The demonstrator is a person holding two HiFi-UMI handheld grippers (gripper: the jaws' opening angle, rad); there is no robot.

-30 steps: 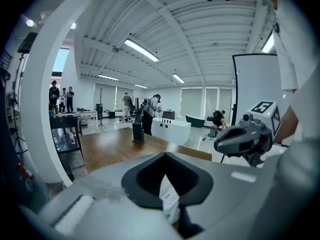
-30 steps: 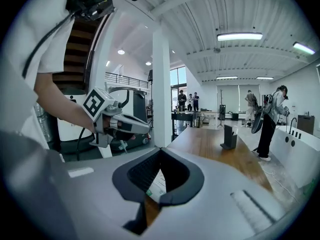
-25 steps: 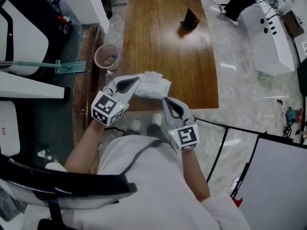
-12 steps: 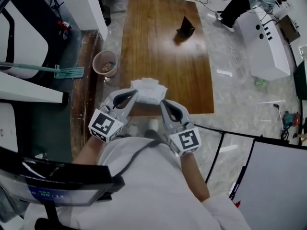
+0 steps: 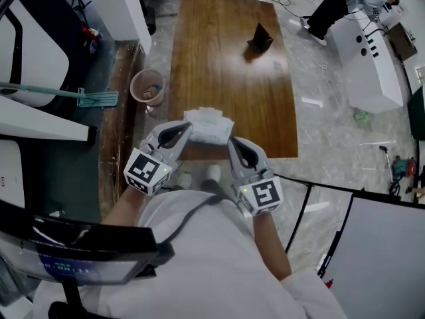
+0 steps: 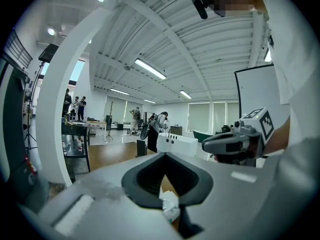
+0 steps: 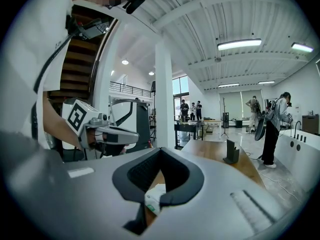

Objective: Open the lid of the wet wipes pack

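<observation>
The wet wipes pack (image 5: 209,126) is a white soft packet held up over the near edge of the wooden table (image 5: 226,58), between my two grippers. My left gripper (image 5: 188,129) is shut on the pack's left end, and the right gripper (image 5: 231,141) is shut on its right corner. In the left gripper view a white bit of the pack (image 6: 171,205) shows at the closed jaws, with the right gripper (image 6: 235,143) across from it. The right gripper view shows the pack's corner (image 7: 155,199) pinched at the jaw tips. The lid's state is hidden.
A small black stand (image 5: 260,40) sits far back on the table. A round bin (image 5: 147,86) and a green mop (image 5: 66,95) are on the floor at left. A white cabinet (image 5: 368,52) and a person stand at the back right.
Both grippers have lifted the pack slightly off the table's near edge, still holding it at both ends. Over the last half second they have hardly moved.
</observation>
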